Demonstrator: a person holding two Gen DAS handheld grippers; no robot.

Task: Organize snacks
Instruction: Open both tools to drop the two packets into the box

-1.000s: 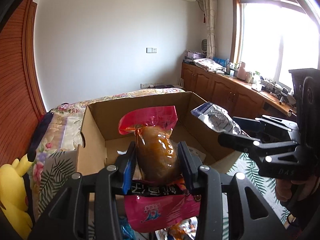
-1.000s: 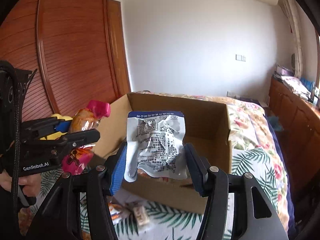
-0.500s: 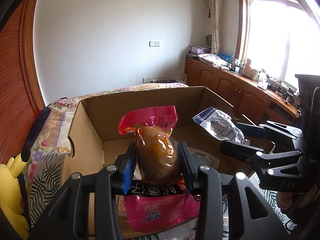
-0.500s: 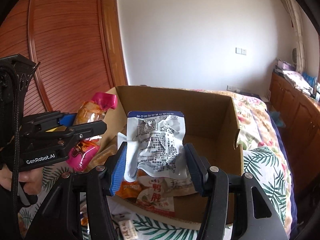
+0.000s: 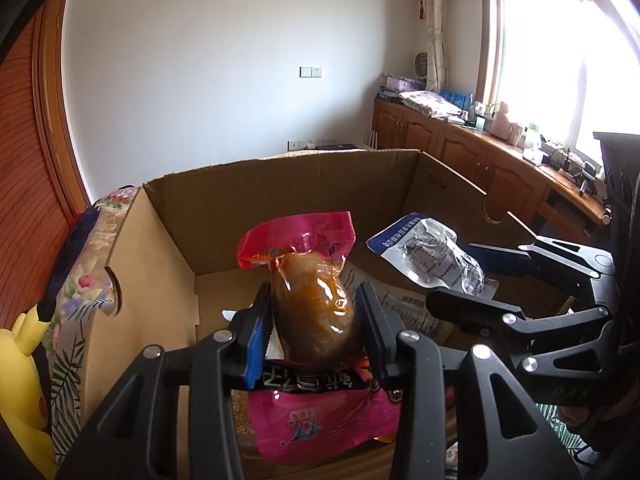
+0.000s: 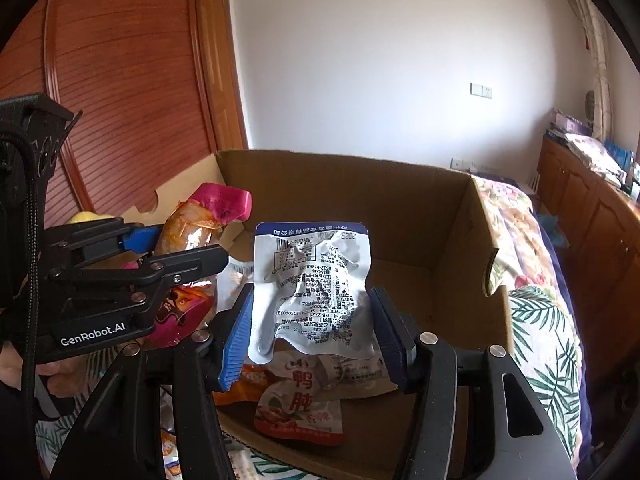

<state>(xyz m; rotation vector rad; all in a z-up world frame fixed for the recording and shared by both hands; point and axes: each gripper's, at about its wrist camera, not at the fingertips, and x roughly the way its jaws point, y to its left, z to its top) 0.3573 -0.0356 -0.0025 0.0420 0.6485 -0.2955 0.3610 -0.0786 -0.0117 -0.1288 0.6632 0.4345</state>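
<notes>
Snacks are being carried two at a time above the open cardboard box [image 5: 168,264]; the left gripper [image 5: 316,320] is clamping the pink-topped snack pouch [image 5: 312,300] across its bulging brown middle, jaws pressing on both sides, so the pouch is standing upright over the box floor; the right gripper [image 6: 312,328] is holding the silver-and-blue foil packet [image 6: 312,288] by its side edges, jaws set wide and pressing the crumpled film, printed back facing the camera. Both packs are hanging inside the box opening, apparently for release onto the snacks already lying there, such as the red-and-white packet [image 6: 300,404] on the floor of the box; the box itself is sitting on a floral and leaf-print bedspread [image 6: 536,320].

The lower end of the pouch is passing behind the left gripper's frame; the foil packet is covering part of the box floor; the loose packs outside the near wall are being cut off by the frame edge; small print is staying unreadable.
</notes>
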